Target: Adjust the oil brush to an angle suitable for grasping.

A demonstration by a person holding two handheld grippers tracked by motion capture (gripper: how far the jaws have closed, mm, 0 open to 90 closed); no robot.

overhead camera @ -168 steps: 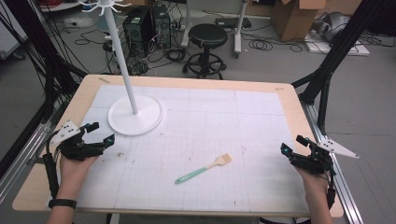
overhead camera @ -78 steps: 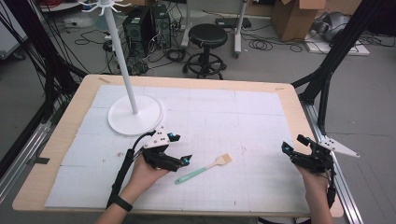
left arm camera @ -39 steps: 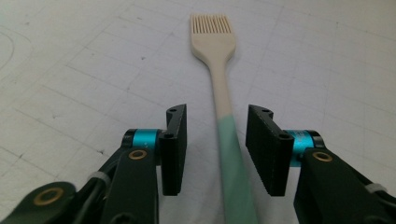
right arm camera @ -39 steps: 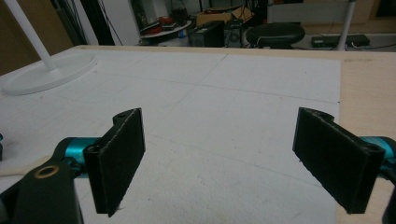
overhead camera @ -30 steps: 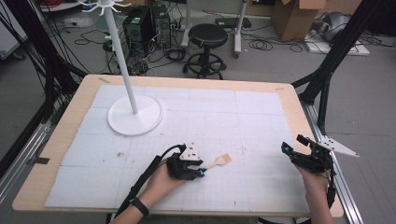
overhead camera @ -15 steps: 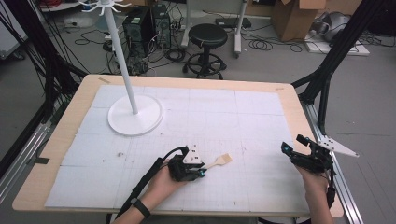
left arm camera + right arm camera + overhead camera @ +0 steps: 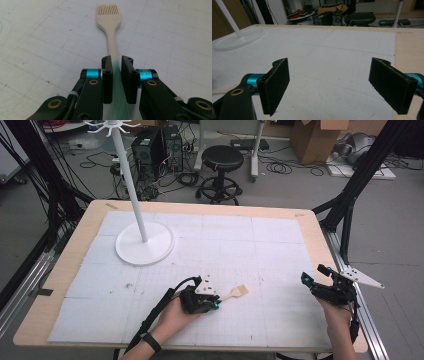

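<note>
A pastry brush (image 7: 239, 292) with a cream head and a pale green handle lies on the white mat near the table's front middle. My left gripper (image 7: 212, 306) is at its handle end. In the left gripper view the jaws have just been closing, and the pads (image 7: 108, 75) press on both sides of the green handle, with the brush (image 7: 108, 17) pointing away from my left gripper (image 7: 116, 61). My right gripper (image 7: 312, 274) rests at the table's front right, open. Nothing lies between its wide-apart jaws in the right gripper view (image 7: 329, 75).
A white stand with a round base (image 7: 145, 245) and a tall pole (image 7: 131, 180) stands at the back left of the mat; its base (image 7: 239, 37) is far left in the right gripper view. Bare wooden table edge (image 7: 320, 235) borders the mat. A black stool (image 7: 220, 157) stands behind the table.
My left hand came from the table's left edge to the brush, and its jaws closed on the handle. The right hand has kept still.
</note>
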